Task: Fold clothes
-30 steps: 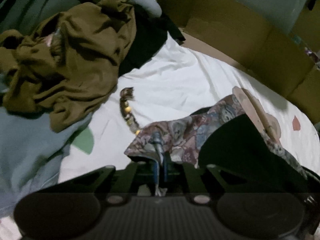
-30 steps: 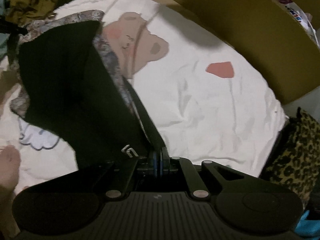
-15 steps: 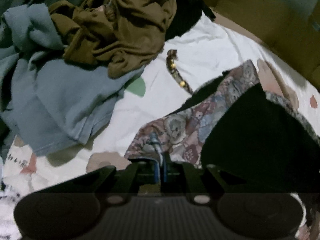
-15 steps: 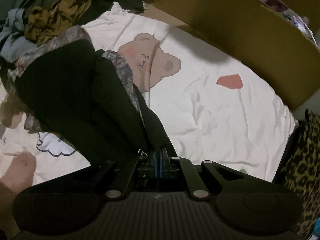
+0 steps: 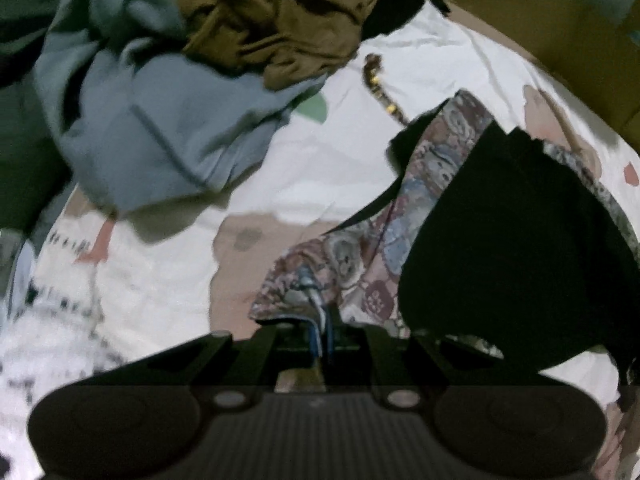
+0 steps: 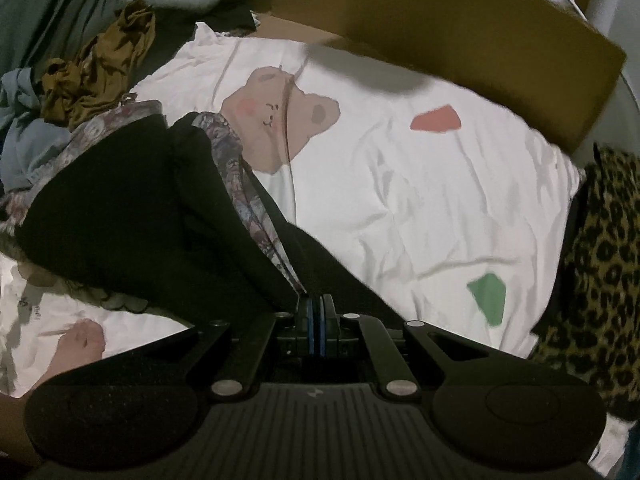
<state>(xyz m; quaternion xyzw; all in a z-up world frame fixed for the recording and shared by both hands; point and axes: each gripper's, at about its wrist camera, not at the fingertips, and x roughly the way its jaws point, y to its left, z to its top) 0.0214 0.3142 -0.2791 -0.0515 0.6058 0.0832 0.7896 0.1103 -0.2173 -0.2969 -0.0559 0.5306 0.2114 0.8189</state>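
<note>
Left gripper (image 5: pixel 320 320): bottom centre of the left wrist view, fingers pinched together on the edge of the patterned garment (image 5: pixel 360 264).
Right gripper (image 6: pixel 316 320): bottom centre of the right wrist view, fingers clamped on the same garment's dark edge.
Patterned garment: floral outside, black lining (image 5: pixel 500 248) showing; it hangs between the two grippers and drapes onto the sheet, filling the lower right of the left view and the left half of the right view.
Bare foot (image 6: pixel 76 348): lower left of the right view, resting on the sheet just below the garment.
Sheet (image 6: pixel 400 184): white, wrinkled, printed with a bear (image 6: pixel 276 120) and red and green patches; it lies under everything.
Beaded strap (image 5: pixel 380 84): upper middle of the left view, lying on the sheet beside the garment.
Blue garment (image 5: pixel 160 120): crumpled at upper left of the left view.
Brown garment (image 5: pixel 280 20): heaped on top of the blue one, top centre.
Leopard-print cloth (image 6: pixel 600 260): right edge of the right view.
Cardboard box (image 6: pixel 460 28): along the top, behind the sheet.
</note>
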